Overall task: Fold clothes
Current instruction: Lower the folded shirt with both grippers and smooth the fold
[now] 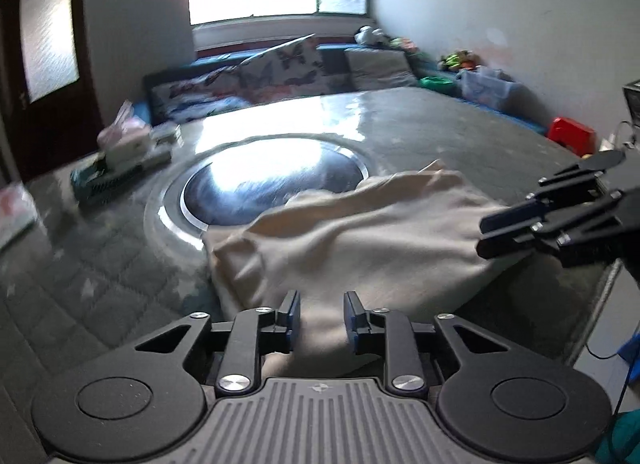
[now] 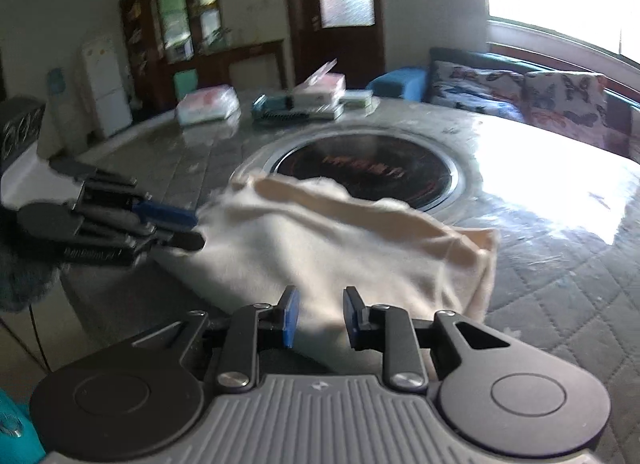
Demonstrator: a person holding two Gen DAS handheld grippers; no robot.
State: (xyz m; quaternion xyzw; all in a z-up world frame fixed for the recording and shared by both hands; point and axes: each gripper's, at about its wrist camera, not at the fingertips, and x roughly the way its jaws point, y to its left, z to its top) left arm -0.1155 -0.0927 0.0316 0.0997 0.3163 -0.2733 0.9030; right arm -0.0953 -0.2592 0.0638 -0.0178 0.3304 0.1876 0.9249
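Centrally, in both wrist views, a cream garment (image 1: 360, 232) lies in a loose heap on the grey quilted table cover (image 1: 100, 284), its far edge overlapping the rim of the round glass insert (image 1: 276, 184) at mid-frame. In the left wrist view, the left gripper (image 1: 322, 318) fills the bottom of the frame with its fingers spread, cloth visible in the gap between them but not clamped. The right gripper (image 1: 486, 234) enters from the right edge of that frame, just at the heap's right side; its fingers appear nearly together, though motion blur leaves it unclear whether fabric is caught. In the right wrist view, the right gripper (image 2: 319, 318) also shows its fingers apart over the near hem, while the left gripper (image 2: 196, 230) reaches in from the left edge, its tips touching the garment's (image 2: 340, 240) left margin.

The fabric looks light, soft and limp: it sags into ridges, so it will likely drape and stretch rather than hold shape. A thin single layer may slip; a firmer hold is probably had at a seam, hem or corner, such as the folded edge at the right of the right wrist view. Boxes (image 2: 304, 100) stand well apart at upper centre.
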